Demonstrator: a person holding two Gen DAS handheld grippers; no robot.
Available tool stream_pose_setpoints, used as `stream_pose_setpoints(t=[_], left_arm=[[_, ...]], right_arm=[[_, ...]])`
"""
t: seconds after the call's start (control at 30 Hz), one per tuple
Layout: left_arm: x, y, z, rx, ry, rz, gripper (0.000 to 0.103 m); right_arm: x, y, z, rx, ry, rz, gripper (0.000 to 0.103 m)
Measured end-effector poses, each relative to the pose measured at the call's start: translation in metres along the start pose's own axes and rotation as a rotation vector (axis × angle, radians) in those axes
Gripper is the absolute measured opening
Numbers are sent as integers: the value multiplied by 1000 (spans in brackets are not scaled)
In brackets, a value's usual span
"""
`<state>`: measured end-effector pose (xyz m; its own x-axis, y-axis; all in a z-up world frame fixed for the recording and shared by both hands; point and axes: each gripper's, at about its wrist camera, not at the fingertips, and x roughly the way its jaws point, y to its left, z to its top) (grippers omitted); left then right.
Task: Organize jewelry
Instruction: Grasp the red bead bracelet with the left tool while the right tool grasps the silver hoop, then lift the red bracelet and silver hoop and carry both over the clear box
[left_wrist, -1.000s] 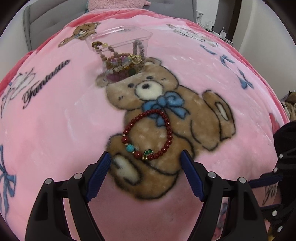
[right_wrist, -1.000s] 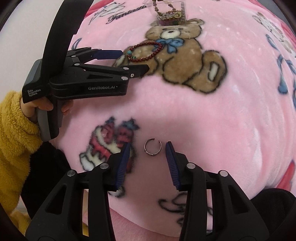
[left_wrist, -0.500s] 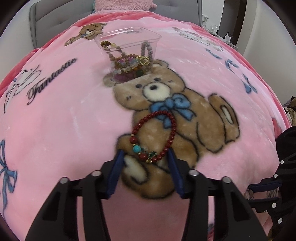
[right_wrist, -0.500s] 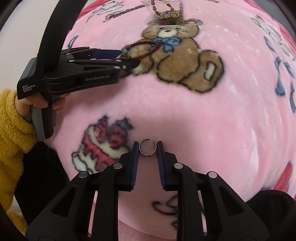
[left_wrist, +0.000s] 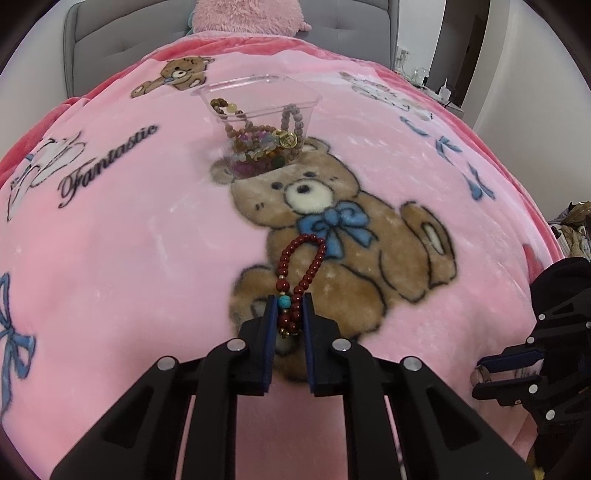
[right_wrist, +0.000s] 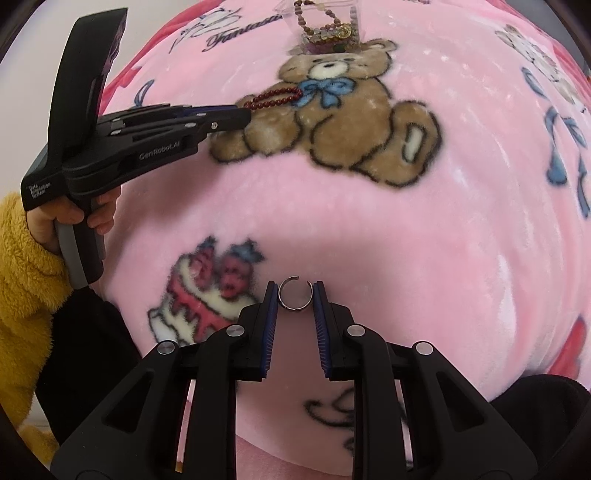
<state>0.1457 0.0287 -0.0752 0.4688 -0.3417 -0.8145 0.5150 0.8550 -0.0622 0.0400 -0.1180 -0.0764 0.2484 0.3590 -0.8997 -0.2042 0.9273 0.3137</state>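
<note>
On the left of the right wrist view a hand (right_wrist: 70, 221) in a yellow fleece sleeve (right_wrist: 22, 288) grips the handle of the left gripper (right_wrist: 242, 112), something the left wrist view never shows; that view in turn shows a grey headboard (left_wrist: 110, 40) and a fluffy pink pillow (left_wrist: 247, 16) at the far end of the bed. The left gripper's fingers (left_wrist: 271, 325) are nearly closed, pinching the near end of the red bead bracelet (left_wrist: 301, 266), whose loop is squeezed narrow and lies on the brown bear print of the pink blanket (left_wrist: 129, 240), reaching up to the bear's blue bow. Beyond the bear's head stands a clear plastic cup (left_wrist: 258, 122) holding other beaded pieces. Further right, the right gripper (right_wrist: 295, 299) has its fingers (right_wrist: 271, 314) drawn in on either side of an open silver ring (right_wrist: 295, 295) lying on the blanket beside the cake print; whether they touch it I cannot tell.
</note>
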Motion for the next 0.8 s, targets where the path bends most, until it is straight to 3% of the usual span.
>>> stream_pose_setpoints(t=[0.47, 0.57, 0.8], left_arm=[[-32, -4, 13, 16, -79, -26, 11], [-30, -2, 15, 27, -69, 3, 10], [-20, -3, 6, 66, -27, -21, 10]], right_arm=[[-30, -9, 13, 18, -110, 32, 19], [-33, -12, 15, 32, -126, 37, 19], [-31, -14, 16, 32, -126, 40, 19]])
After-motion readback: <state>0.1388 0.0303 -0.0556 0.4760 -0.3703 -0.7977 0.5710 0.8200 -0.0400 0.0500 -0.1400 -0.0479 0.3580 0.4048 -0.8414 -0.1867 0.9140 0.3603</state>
